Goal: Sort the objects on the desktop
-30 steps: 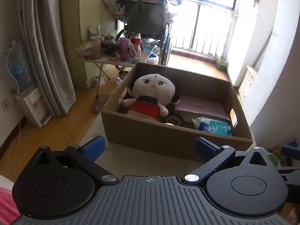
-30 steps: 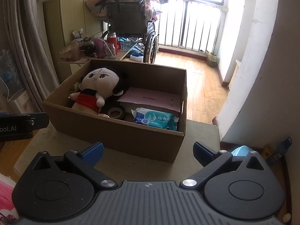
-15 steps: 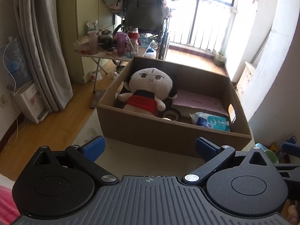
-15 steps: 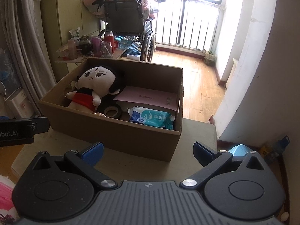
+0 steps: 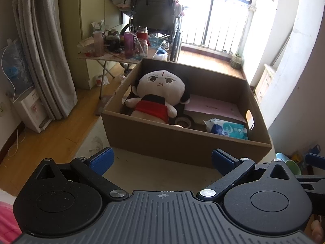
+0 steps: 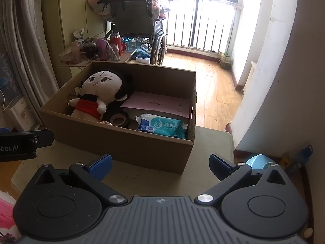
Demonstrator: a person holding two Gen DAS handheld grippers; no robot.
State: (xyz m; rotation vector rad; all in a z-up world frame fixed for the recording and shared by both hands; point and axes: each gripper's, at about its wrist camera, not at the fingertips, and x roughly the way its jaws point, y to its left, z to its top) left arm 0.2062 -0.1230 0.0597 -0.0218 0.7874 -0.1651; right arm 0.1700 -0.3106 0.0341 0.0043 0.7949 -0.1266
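A brown cardboard box [image 5: 182, 142] [image 6: 126, 142] stands on a beige table [image 5: 162, 170] [image 6: 142, 177]. Inside lie a plush doll [image 5: 158, 93] [image 6: 97, 95] with a red top, a pink flat box [image 5: 213, 107] [image 6: 158, 103], a roll of black tape [image 5: 183, 122] [image 6: 118, 120] and a blue pack of wet wipes [image 5: 227, 130] [image 6: 162, 126]. My left gripper [image 5: 162, 160] is open and empty in front of the box. My right gripper [image 6: 160, 164] is open and empty, also in front of the box.
A folding table with bottles and jars [image 5: 121, 46] [image 6: 95, 50] stands behind the box, and a wheelchair [image 5: 156, 14] [image 6: 134, 16] beyond it. A curtain [image 5: 40, 46] hangs at left. A white wall [image 6: 284, 81] is at right. A blue basin [image 6: 258, 160] lies on the floor.
Both grippers have pulled back and risen a little from the box, so more of its inside and the table shows. Both stay open and empty.
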